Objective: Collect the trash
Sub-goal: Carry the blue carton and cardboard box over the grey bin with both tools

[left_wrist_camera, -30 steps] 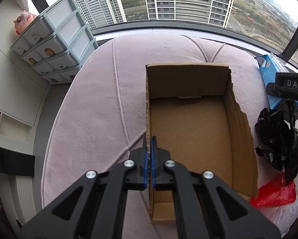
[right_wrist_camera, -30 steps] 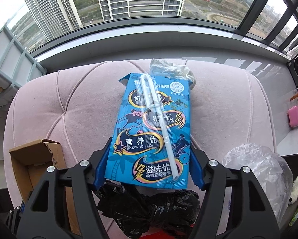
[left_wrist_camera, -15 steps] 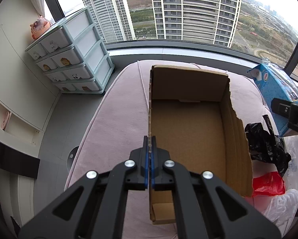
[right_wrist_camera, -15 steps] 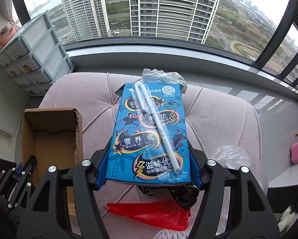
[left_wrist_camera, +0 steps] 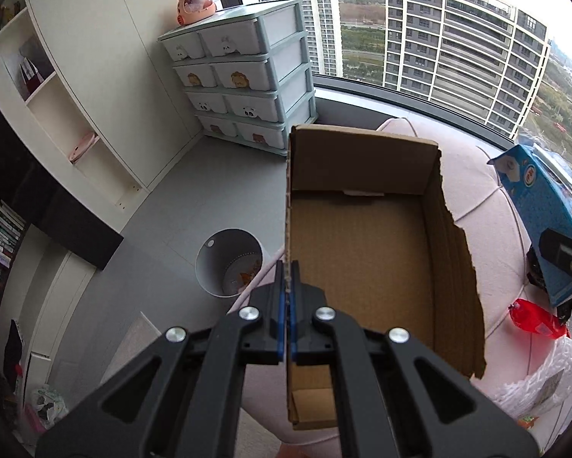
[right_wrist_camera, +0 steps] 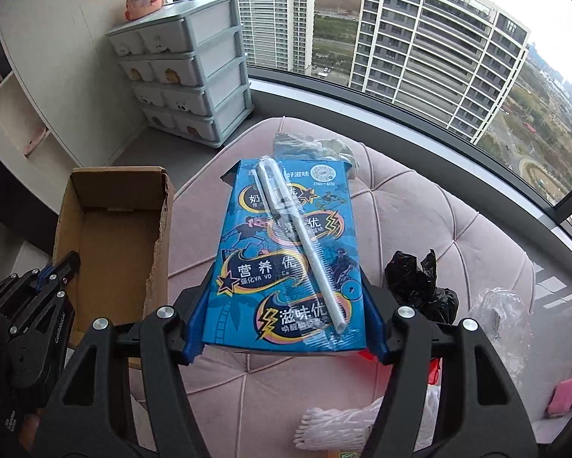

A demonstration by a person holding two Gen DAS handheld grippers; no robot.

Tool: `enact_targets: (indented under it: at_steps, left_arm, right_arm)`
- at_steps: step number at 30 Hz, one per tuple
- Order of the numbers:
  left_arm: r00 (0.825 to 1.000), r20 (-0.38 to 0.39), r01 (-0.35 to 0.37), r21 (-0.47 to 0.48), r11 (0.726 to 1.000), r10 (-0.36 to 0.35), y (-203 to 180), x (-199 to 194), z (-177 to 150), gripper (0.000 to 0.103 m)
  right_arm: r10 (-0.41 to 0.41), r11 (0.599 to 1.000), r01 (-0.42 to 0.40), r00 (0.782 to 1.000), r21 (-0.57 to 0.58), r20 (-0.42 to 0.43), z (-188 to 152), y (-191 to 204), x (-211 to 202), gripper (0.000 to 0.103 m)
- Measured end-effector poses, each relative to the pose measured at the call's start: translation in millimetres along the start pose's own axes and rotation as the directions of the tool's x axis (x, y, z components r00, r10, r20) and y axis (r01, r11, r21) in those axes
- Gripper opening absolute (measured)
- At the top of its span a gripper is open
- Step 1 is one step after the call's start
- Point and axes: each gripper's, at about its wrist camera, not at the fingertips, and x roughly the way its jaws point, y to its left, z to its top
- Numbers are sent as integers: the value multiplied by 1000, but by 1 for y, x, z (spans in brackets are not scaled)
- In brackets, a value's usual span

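My left gripper (left_wrist_camera: 287,267) is shut on the left wall of an empty brown cardboard box (left_wrist_camera: 362,252) and holds it up over the edge of the pink pouf (left_wrist_camera: 488,191). The box also shows in the right wrist view (right_wrist_camera: 106,236). My right gripper (right_wrist_camera: 282,297) is shut on a blue milk carton (right_wrist_camera: 286,252) with a wrapped straw, held above the pouf (right_wrist_camera: 419,210). The carton shows at the right of the left wrist view (left_wrist_camera: 538,206). A white waste bin (left_wrist_camera: 228,263) stands on the floor below the box.
On the pouf lie a black plastic bag (right_wrist_camera: 419,286), a red wrapper (left_wrist_camera: 534,316), clear plastic bags (right_wrist_camera: 503,313) and white plastic (right_wrist_camera: 343,420). A drawer unit (left_wrist_camera: 248,72) stands by the window. White shelves (left_wrist_camera: 57,114) line the left wall.
Both grippers have lifted and swung left with their loads. The box now hangs past the pouf's edge, and the floor and waste bin have come into view.
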Motion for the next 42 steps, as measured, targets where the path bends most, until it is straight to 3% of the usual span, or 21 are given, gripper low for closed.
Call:
enact_targets:
  at_steps: [6,11,20,25,34,42]
  left_arm:
    - [997,-39,-68,-114,991,64,75,14,-16,2]
    - [994,-67,-100,-180,978,89,137,41,-9,2]
    - [985,-121,-150,-222,963,126,240,109,10,2]
    - [980,-148,-167,-221,961,136,274,147,14,2]
    - [968,-217,-175,-217,960,127,301,208,6,2]
    - [961,-247,-174,-207,963,121,305,242,-2,2]
  right_arm:
    - [94,984,-97,995,-152,-24,-1,84,7,62]
    - [141,957,-151,988,-247,-56,9,159,21,62]
    - [184,924,-213,976,-317,-118,49,279,77,62]
    - [208,906,-246,967,-344,-145,53,332,117,62]
    - [194,894,-266,955,-359,-225,49,371,195,63]
    - [165,889,-253,955,-381,-247,53,386,247,63]
